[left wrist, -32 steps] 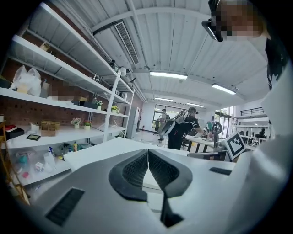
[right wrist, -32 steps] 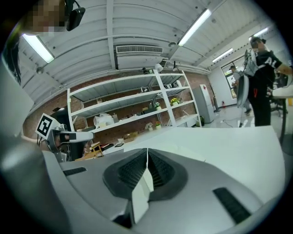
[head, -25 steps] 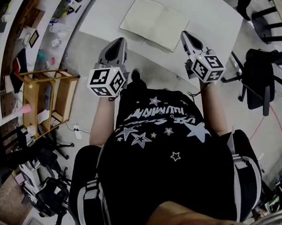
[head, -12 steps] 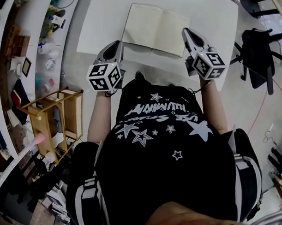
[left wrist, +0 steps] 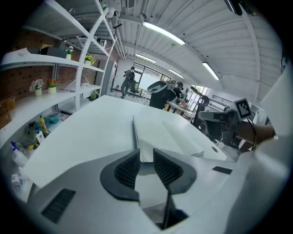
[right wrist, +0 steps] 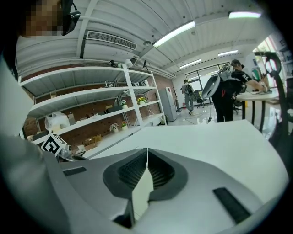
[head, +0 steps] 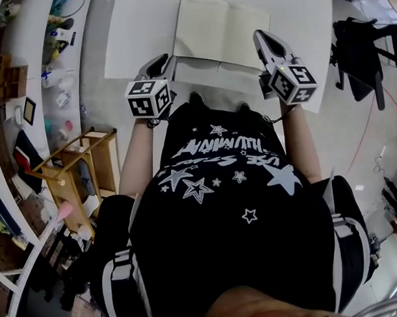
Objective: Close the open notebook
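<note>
An open-plan lab or workshop: wide white tabletop (head: 142, 33), white shelves (right wrist: 91, 98) along a brick wall (left wrist: 20, 84), ceiling strip lights (left wrist: 163, 33), black office chairs (head: 358, 50), people (right wrist: 231, 91) at far benches

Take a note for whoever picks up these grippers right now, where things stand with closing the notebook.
Left gripper: jaws opening, nothing between them, pointed at the notebook's near left corner.
Right gripper: jaws together, empty, at the notebook's right edge; I cannot tell whether it touches.
Notebook: lies open and flat on the white table.
Done: nothing on the notebook itself yet.
Left: take one cover edge, probably the left, fold it over and leave the notebook shut.
</note>
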The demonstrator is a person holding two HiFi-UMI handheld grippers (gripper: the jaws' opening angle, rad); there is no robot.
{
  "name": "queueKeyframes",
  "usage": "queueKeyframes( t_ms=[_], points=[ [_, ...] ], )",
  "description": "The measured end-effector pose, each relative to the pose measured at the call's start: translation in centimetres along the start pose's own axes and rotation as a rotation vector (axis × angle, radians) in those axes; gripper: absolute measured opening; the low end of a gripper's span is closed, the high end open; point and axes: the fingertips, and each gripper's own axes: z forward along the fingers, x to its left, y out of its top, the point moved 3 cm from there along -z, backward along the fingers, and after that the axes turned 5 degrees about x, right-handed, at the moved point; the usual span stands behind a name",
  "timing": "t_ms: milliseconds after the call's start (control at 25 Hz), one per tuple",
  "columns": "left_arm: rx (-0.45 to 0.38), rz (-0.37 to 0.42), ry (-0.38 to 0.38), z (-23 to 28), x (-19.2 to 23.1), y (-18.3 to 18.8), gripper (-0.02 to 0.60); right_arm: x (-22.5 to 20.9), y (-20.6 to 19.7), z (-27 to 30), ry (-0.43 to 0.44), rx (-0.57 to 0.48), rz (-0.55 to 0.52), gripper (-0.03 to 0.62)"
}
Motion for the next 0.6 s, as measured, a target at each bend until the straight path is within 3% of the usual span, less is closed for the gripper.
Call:
queueKeyframes(
  t_ms=[160, 600],
  points=[
    [0.060, -0.008, -0.053, 0.9, 0.7, -1.0, 0.146, 0.5, -0.1, 0.2, -0.034, -0.015, 0.016, 0.011],
    [0.176, -0.005, -0.166, 2.9, 0.7, -1.3, 0.156, 1.2, -1.9, -3.0, -0.161, -0.034, 0.081, 0.011]
  ],
)
